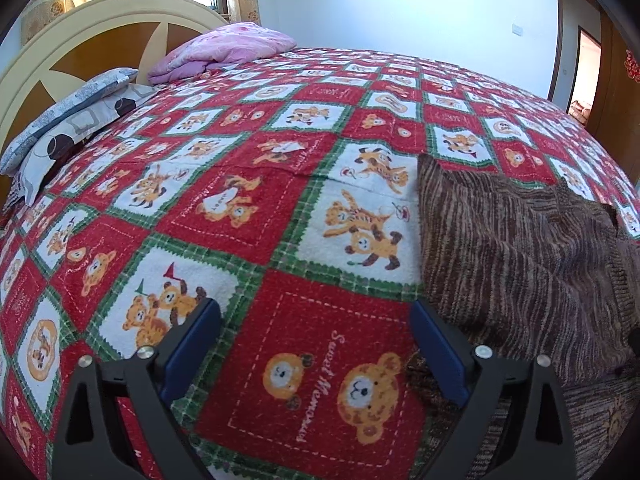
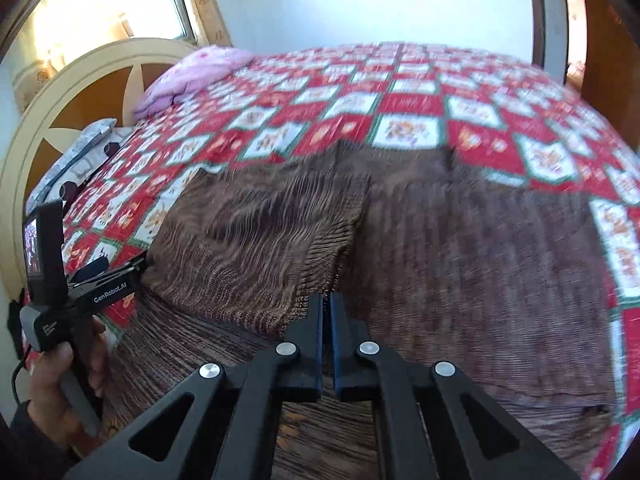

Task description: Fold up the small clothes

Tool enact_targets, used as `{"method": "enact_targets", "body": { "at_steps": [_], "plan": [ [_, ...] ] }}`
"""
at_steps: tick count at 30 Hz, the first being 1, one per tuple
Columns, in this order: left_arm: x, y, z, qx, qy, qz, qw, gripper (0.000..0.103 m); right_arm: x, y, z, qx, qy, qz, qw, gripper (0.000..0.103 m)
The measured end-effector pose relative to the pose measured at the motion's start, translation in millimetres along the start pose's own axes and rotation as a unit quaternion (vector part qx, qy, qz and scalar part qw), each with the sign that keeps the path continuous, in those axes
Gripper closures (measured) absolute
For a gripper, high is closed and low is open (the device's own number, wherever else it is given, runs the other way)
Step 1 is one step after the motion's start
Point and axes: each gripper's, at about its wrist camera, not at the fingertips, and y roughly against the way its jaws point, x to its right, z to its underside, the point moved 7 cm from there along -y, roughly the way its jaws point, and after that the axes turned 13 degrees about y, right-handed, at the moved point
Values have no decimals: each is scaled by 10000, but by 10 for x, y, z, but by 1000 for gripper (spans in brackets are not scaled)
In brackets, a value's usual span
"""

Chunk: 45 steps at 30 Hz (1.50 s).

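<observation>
A brown striped knit garment (image 1: 520,248) lies on the bed, to the right in the left wrist view. In the right wrist view the garment (image 2: 460,260) fills the middle, with its left flap (image 2: 256,240) lifted and folded over. My right gripper (image 2: 326,304) is shut, and the flap's lower corner runs in between its tips. My left gripper (image 1: 316,320) is open above the bare bedspread, with nothing between its fingers. Its right finger (image 1: 436,344) stands beside the garment's left edge. A hand (image 2: 52,392) holds the left gripper's body (image 2: 108,292) at the garment's left side.
The bed is covered by a red, white and green bear-print bedspread (image 1: 240,200). Grey patterned pillows (image 1: 80,120) and a folded pink quilt (image 1: 224,50) lie by the cream headboard (image 1: 100,28). A brown door (image 1: 616,92) stands at the far right.
</observation>
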Motion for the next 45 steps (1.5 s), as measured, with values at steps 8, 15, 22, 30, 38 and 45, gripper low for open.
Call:
{"method": "enact_targets", "body": {
  "at_steps": [8,15,22,30,38,45],
  "plan": [
    [46,-21,18,-62,-121,-24,9999,0,174,-41,81,-258,354,412,9982,87],
    [26,-9,16,-38,-57,25,10000,0,351,-301,-410,-115,-111,278,9995,80],
    [32,-8,16,-39,-59,24,10000,0,260,-565,-550,-116,285,674,9973,101],
    [35,-18,25,-36,-104,-9,9999,0,541,-434,-494,-93,126,1083,9940,101],
    [28,-24,28,-44,-110,-10,9999,0,199,-112,-373,233,510,753,9956,60],
    [32,-24,28,-47,-108,-4,9999,0,-139,-229,157,-485,996,121,9938,84]
  ]
}}
